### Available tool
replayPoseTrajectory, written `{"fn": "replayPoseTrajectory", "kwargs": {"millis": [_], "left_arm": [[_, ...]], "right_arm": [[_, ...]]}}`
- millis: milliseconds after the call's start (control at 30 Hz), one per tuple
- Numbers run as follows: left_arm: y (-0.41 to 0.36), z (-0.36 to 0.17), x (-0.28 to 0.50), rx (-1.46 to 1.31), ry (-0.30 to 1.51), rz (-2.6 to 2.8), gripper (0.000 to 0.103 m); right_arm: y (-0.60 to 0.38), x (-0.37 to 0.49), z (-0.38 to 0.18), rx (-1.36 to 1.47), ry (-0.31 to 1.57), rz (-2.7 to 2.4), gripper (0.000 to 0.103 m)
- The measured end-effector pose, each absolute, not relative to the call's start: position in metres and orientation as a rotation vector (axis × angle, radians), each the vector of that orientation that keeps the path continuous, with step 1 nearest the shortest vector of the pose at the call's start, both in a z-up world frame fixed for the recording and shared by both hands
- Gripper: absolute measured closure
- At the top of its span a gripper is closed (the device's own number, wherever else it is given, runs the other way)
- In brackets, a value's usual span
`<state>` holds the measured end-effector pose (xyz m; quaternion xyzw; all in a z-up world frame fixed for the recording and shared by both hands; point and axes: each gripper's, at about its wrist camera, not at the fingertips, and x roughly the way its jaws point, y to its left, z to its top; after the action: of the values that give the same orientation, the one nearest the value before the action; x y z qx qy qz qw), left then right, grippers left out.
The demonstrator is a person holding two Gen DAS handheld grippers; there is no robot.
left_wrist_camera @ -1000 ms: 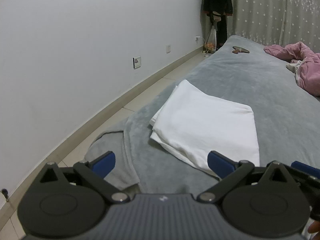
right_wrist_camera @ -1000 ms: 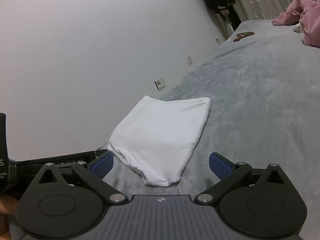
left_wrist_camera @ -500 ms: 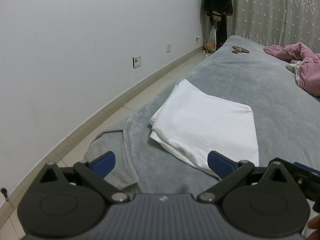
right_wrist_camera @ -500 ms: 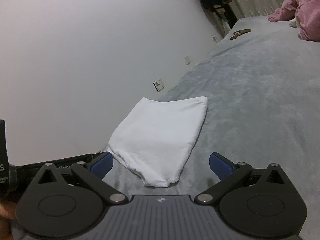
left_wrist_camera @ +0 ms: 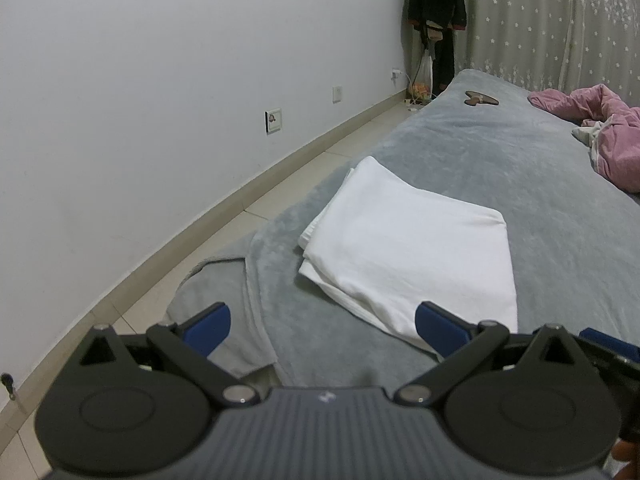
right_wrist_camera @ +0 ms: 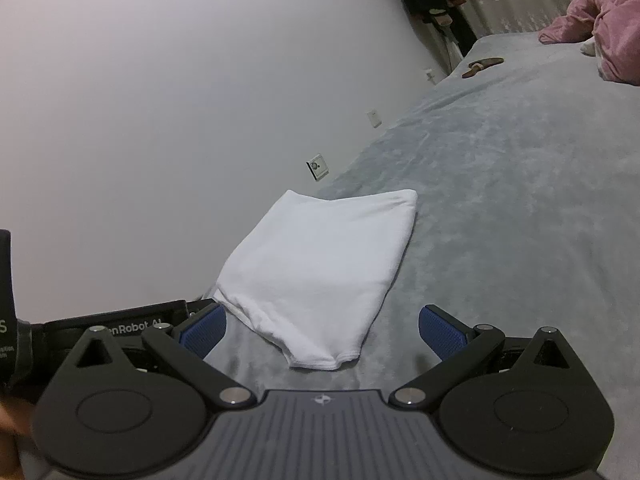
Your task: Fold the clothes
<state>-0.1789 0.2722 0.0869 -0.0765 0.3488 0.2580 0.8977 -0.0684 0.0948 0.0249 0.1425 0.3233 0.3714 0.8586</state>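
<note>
A white garment (left_wrist_camera: 412, 248) lies folded into a neat rectangle near the left edge of the grey bed (left_wrist_camera: 520, 168). In the right wrist view the same white garment (right_wrist_camera: 320, 264) shows its hem toward me. My left gripper (left_wrist_camera: 322, 330) hovers open just short of the garment's near edge, nothing between its blue pads. My right gripper (right_wrist_camera: 322, 330) is also open and empty, held a little back from the hem. The left gripper's body (right_wrist_camera: 120, 326) shows at the lower left of the right wrist view.
A crumpled pink garment (left_wrist_camera: 600, 128) lies at the far right of the bed. A small brown object (left_wrist_camera: 480, 99) rests near the bed's far end. The white wall (left_wrist_camera: 160, 100) and tiled floor strip (left_wrist_camera: 280, 192) run along the left. Dark clothes (left_wrist_camera: 436, 12) hang in the corner by the curtain.
Both grippers have drawn slightly back and tilted; the folded white garment has stayed in place. Neither gripper's opening has changed.
</note>
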Motion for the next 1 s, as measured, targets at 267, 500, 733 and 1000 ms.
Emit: {"fn": "replayPoseTrajectory", "kwargs": {"millis": [267,500,733,1000], "left_arm": [[0.2726,0.0854,-0.1776,-0.156,0.728,0.528,0.0],[0.2727,0.0849,-0.1768,-0.157,0.731,0.527,0.0],[0.2705,0.0839,-0.1764,-0.152,0.732,0.523,0.0],[0.2705,0.0841,-0.1762,-0.149,0.732,0.519,0.0]], "right_arm": [[0.0956,-0.0693,0.0245,0.294,0.681,0.78,0.0],[0.0961,-0.0691,0.0241,0.289,0.683,0.782,0.0],[0.0973,-0.0685,0.023,0.286,0.689,0.78,0.0],[0.0973,-0.0684,0.0225,0.28,0.693,0.781,0.0]]}}
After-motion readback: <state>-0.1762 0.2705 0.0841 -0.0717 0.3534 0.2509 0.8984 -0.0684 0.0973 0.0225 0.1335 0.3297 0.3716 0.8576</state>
